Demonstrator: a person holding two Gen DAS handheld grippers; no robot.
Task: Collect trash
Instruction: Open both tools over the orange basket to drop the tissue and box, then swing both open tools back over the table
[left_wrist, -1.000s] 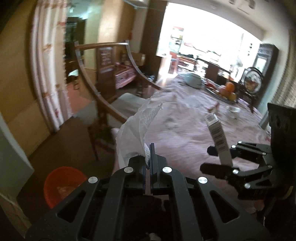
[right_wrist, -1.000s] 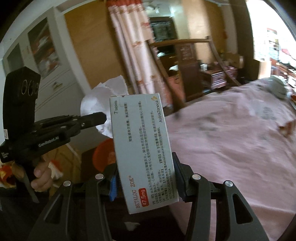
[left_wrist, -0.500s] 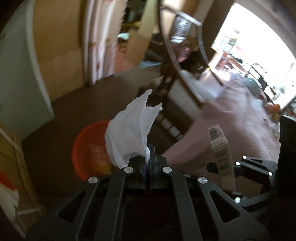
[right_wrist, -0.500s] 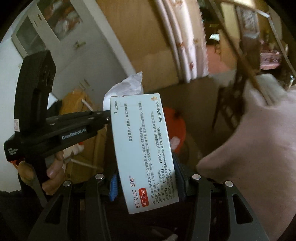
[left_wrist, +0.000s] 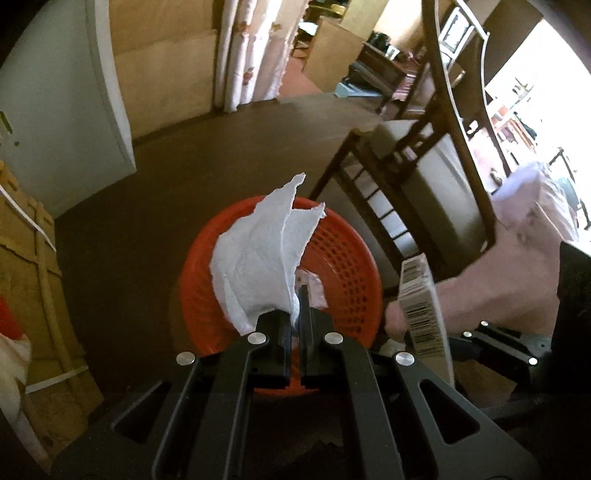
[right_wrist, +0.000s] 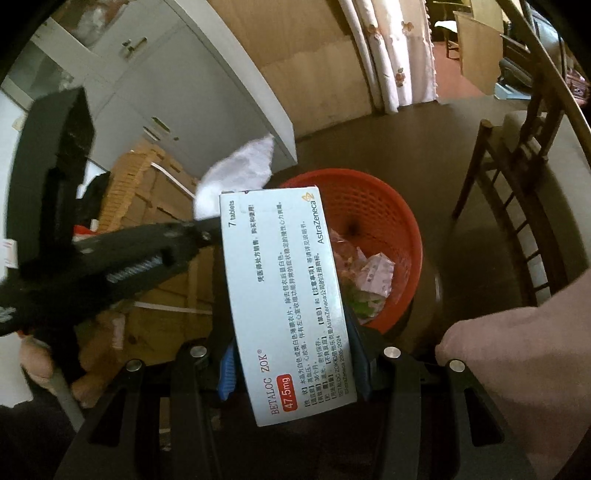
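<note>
Nearly there: left hand-held gripper (left_wrist: 295, 317) clamped on tissue (left_wrist: 264, 258), right hand-held gripper (right_wrist: 291, 365) clamped on pill box (right_wrist: 284, 295), both over orange basket (left_wrist: 343, 258) at frame centre, scraps already inside, release pending.

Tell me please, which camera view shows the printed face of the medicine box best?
The right wrist view. There the medicine box fills the middle, gripped by the right tool, and its printed face is readable. The left wrist view shows only its narrow barcode edge, at the right beside the red basket.
</note>
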